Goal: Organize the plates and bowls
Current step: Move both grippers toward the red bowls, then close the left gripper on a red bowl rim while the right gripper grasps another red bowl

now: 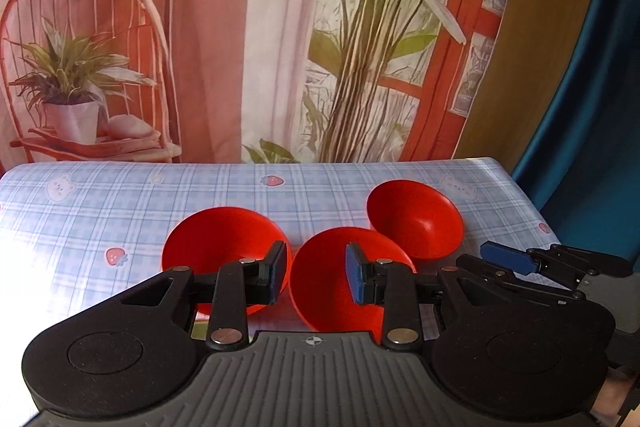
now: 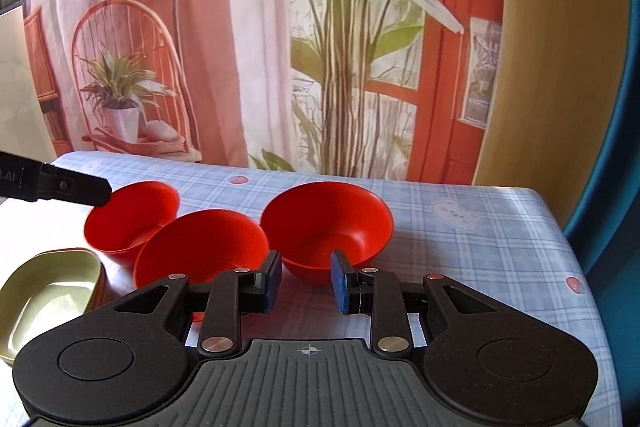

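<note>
Three red bowls on checked table: left bowl (image 2: 130, 217), middle bowl (image 2: 200, 247), right bowl (image 2: 326, 223), close together near middle. Green dish (image 2: 48, 291) at left edge. Left tongs (image 1: 317, 273) wide open, holding nothing. Right tongs (image 2: 306, 281) wide open, holding nothing.

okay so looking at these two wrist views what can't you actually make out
- Green dish: right wrist view, cut off by the left edge and hidden behind the right tool.
- Middle red bowl: left wrist view, near rim hidden by the left tool.
- Table: left wrist view, near left part washed out by glare.
</note>
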Available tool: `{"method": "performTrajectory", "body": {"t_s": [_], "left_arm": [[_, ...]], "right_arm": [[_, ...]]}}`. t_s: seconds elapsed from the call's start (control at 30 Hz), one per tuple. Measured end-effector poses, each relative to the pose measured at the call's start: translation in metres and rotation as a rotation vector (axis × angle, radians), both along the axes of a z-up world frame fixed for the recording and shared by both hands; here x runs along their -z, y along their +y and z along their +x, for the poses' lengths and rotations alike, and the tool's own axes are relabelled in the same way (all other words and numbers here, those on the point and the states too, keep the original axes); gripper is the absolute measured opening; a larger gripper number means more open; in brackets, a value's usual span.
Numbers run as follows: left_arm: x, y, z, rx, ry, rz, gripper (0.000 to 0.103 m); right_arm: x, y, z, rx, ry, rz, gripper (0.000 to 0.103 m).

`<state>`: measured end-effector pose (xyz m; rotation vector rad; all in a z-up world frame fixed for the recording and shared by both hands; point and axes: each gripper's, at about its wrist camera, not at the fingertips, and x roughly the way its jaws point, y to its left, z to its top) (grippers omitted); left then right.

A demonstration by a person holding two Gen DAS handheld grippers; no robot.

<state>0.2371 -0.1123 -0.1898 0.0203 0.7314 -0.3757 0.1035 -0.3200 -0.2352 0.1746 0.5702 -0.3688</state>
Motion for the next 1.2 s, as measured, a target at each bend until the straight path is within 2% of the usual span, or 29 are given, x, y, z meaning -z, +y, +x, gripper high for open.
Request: {"method": "performTrajectory", "body": {"t_s": [0.2, 0.5, 0.6, 1.0, 1.2], "left_arm": [[0.005, -0.043, 0.045, 0.055, 0.000, 0.011, 0.034], [0.039, -0.090, 0.095, 0.103, 0.097, 0.026, 0.034], [0.050, -0.096, 0.109, 0.091, 0.124, 0.028, 0.034], [0.076, -0.105, 0.129, 0.088, 0.197, 0.076, 0.034], [0.081, -0.108, 0.130, 0.107, 0.211, 0.076, 0.034]], "right_arm": [[0.011, -0.042, 0.011, 0.070, 0.002, 0.039, 0.025], [0.030, -0.066, 0.026, 0.112, 0.019, 0.107, 0.025], [0.035, -0.067, 0.030, 0.114, 0.027, 0.121, 0.025], [0.042, -0.068, 0.040, 0.100, 0.031, 0.158, 0.025], [0.043, -0.070, 0.037, 0.099, 0.024, 0.171, 0.019]]}}
